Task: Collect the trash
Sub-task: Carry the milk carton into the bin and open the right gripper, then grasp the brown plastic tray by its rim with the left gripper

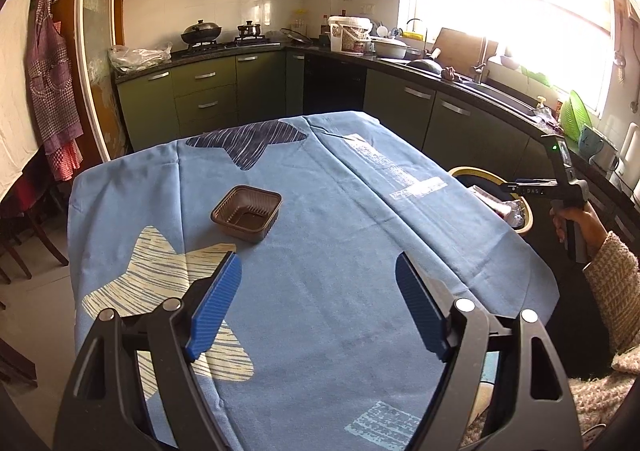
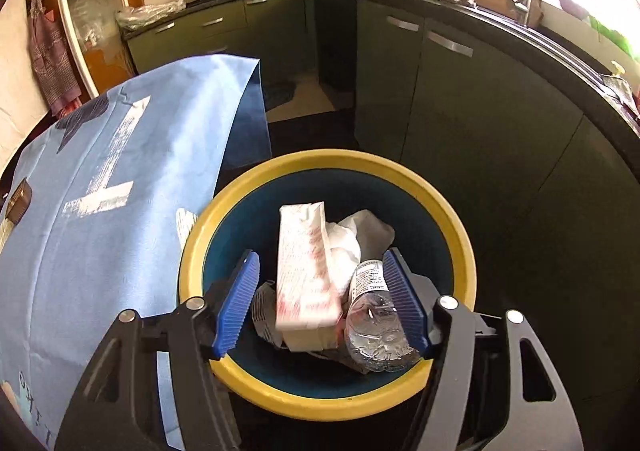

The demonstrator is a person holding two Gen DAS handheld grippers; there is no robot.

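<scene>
A: We see a square brown plastic tray (image 1: 247,213) left on the table's blue patterned cloth (image 1: 344,251), well ahead of our left gripper (image 1: 318,283), whose blue fingers (image 1: 218,305) are spread wide, gripping nothing.

B: And our right gripper (image 2: 320,283) hangs over the round yellow-rimmed blue bin (image 2: 460,235) beside the table, fingers parted and empty. Inside we see a white-and-red carton (image 2: 306,271), a crushed clear plastic bottle (image 2: 374,321) and crumpled white paper (image 2: 356,239).

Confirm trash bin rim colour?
Yellow rim, dark blue inside; clearest in the right wrist view.
</scene>
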